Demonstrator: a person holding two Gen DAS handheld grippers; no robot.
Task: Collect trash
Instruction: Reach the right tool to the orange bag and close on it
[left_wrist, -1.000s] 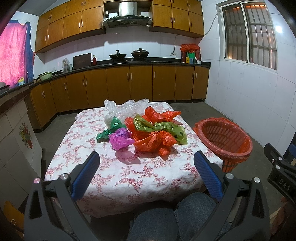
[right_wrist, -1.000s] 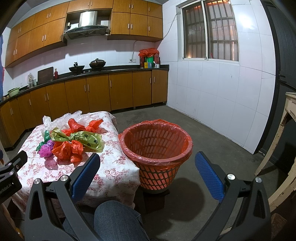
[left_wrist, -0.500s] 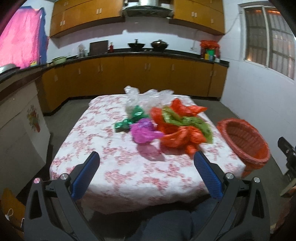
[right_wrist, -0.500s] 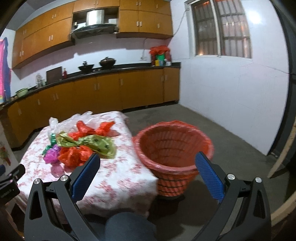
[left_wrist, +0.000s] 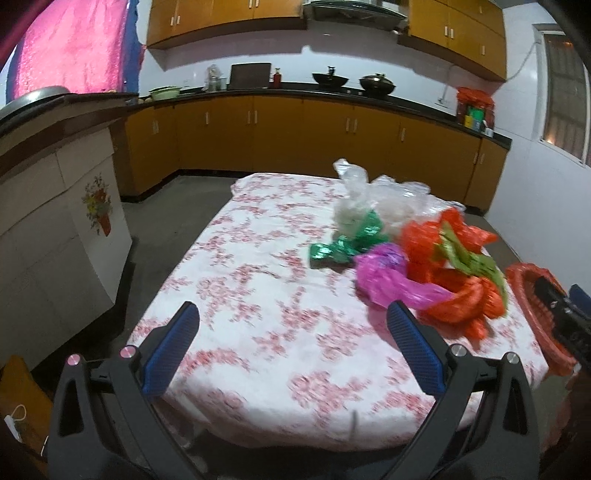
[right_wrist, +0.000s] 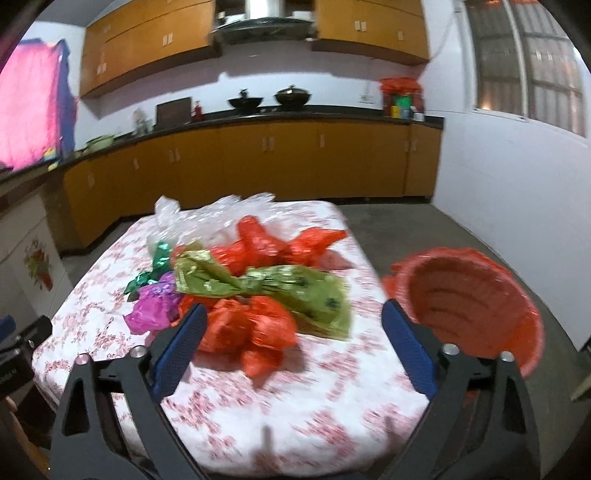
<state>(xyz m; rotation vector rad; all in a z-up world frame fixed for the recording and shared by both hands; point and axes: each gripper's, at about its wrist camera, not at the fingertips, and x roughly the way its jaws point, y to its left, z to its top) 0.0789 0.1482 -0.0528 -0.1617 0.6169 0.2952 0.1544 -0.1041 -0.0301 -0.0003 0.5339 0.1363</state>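
A table under a white cloth with a red flower print is standing in a kitchen, and the trash is lying in a heap toward its far right corner. Going from left to right across that heap in the left wrist view, a green bag is lying nearest the table's middle, a clear bag is sitting behind it toward the far edge, a magenta bag is lying just in front, and a cluster of red bags with an olive-green bag draped across it is reaching to the right edge. Beyond that edge a red-lined basket is standing on the floor, just beside the table.

The left gripper is hanging over the near edge with its jaws spread wide and only bare cloth between them. The right gripper is hovering over the near right corner; its jaws are closing but are wide apart, and the nearest red bag is showing between its fingers without either pad touching it.
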